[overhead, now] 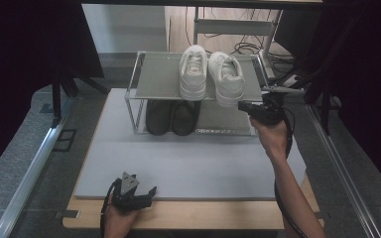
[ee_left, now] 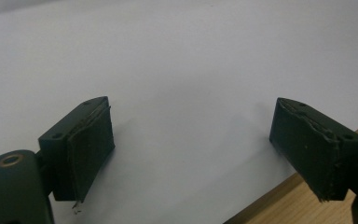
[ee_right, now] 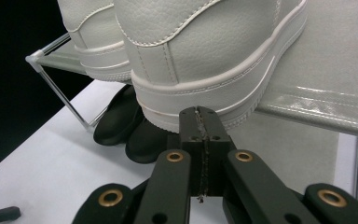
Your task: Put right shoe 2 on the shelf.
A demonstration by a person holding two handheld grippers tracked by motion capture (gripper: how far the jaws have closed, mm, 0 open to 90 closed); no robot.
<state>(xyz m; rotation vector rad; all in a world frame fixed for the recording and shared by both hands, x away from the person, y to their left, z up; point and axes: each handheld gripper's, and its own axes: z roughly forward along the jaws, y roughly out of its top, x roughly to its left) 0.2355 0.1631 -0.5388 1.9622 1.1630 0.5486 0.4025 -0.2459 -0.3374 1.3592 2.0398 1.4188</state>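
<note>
The right hand-held gripper [overhead: 245,106] is up at the front edge of the shoe rack [overhead: 151,79], and its two black jaws are pressed flat together with nothing between them. Its tip sits right at the heel of the right white shoe [overhead: 226,77], which stands on the top shelf with its heel sticking out a little over the edge. With the jaws together like that, it looks ready to nudge the heel and not to grab it, maybe to push the shoe back so it lines up with the left white shoe [overhead: 193,72] beside it. It is hard to tell if the tip truly touches the sole or stops just short. Under the shelf, a pair of black shoes [overhead: 171,118] sits on the bottom level, and the shelf hides their front parts. The left hand-held gripper [overhead: 146,194] rests low near the person's edge of the tabletop [overhead: 188,220], over the grey mat [overhead: 193,168], with its jaws wide apart and holding nothing, so it seems to be waiting.
</note>
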